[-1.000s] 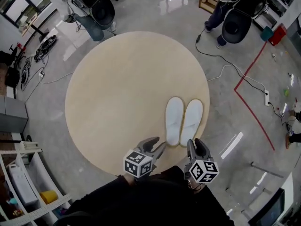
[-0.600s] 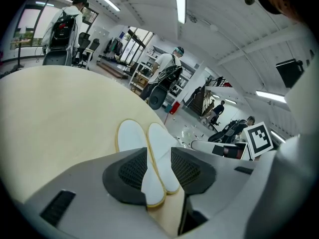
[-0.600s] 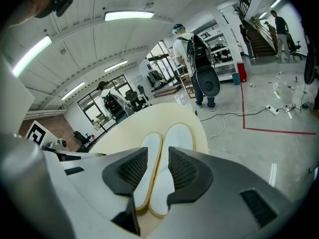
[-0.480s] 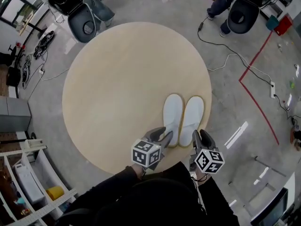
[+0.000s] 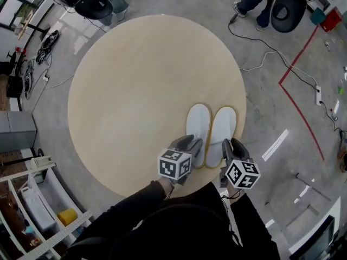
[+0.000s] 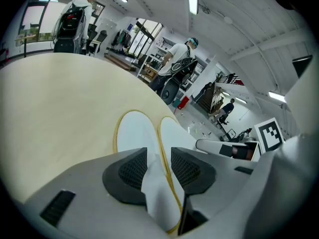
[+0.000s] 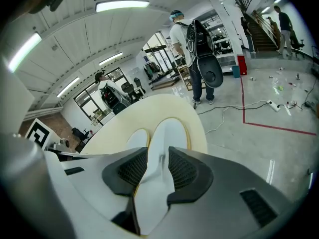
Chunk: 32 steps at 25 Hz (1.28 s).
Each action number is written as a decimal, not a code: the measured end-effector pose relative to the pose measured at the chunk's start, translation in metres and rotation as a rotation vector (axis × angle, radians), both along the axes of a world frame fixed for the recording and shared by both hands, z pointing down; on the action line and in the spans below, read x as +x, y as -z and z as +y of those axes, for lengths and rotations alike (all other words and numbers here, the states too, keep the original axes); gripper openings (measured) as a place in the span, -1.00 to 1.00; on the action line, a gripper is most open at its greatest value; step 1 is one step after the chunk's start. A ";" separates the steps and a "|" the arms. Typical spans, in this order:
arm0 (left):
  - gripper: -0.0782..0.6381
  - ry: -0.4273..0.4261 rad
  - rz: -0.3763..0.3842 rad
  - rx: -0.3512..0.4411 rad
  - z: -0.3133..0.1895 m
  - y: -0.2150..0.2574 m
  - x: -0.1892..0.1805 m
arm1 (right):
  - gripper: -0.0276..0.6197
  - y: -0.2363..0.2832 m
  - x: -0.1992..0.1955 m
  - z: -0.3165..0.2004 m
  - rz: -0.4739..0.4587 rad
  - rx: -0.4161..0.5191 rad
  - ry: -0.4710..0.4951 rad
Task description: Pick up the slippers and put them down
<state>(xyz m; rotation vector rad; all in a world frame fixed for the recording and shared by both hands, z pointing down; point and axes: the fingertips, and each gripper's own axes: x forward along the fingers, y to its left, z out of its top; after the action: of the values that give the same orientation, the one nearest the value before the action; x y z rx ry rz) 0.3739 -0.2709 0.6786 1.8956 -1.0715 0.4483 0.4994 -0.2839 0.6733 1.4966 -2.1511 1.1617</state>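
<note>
Your left gripper (image 5: 191,143) and right gripper (image 5: 234,145) both stand with jaws apart, each lined up on a heel. A strip of white fabric shows in each gap, but the pads don't look pressed on it. Just beyond, the left slipper (image 5: 198,128) and right slipper (image 5: 223,128) lie side by side, touching, toes away from you, near the close edge of the round beige surface (image 5: 124,91). They look light, soft and floppy — thin-soled, I'd judge — so pinch each heel rim squarely and expect the toe to droop.
</note>
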 end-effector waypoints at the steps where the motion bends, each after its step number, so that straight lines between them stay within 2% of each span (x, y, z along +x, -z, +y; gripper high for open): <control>1: -0.38 -0.001 0.001 -0.006 -0.002 -0.004 0.002 | -0.49 -0.002 0.000 -0.003 0.000 -0.002 0.000; 16: -0.38 -0.018 -0.013 -0.056 -0.007 -0.029 0.011 | -0.50 -0.023 -0.010 -0.009 -0.002 -0.044 0.009; 20: -0.39 -0.023 -0.026 -0.064 -0.009 -0.035 0.016 | -0.57 -0.029 -0.006 -0.014 -0.004 -0.049 0.017; 24: -0.56 -0.014 -0.057 -0.064 -0.007 -0.038 0.011 | -0.74 -0.030 -0.008 -0.013 0.000 -0.052 0.028; 32: -0.68 -0.009 -0.050 -0.031 -0.012 -0.031 0.012 | -0.81 -0.028 -0.005 -0.011 -0.022 -0.053 0.010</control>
<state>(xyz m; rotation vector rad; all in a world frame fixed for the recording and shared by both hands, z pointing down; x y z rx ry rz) 0.3857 -0.2825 0.7099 1.8711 -1.0829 0.5165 0.4940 -0.2949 0.7015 1.4560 -2.1218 1.2276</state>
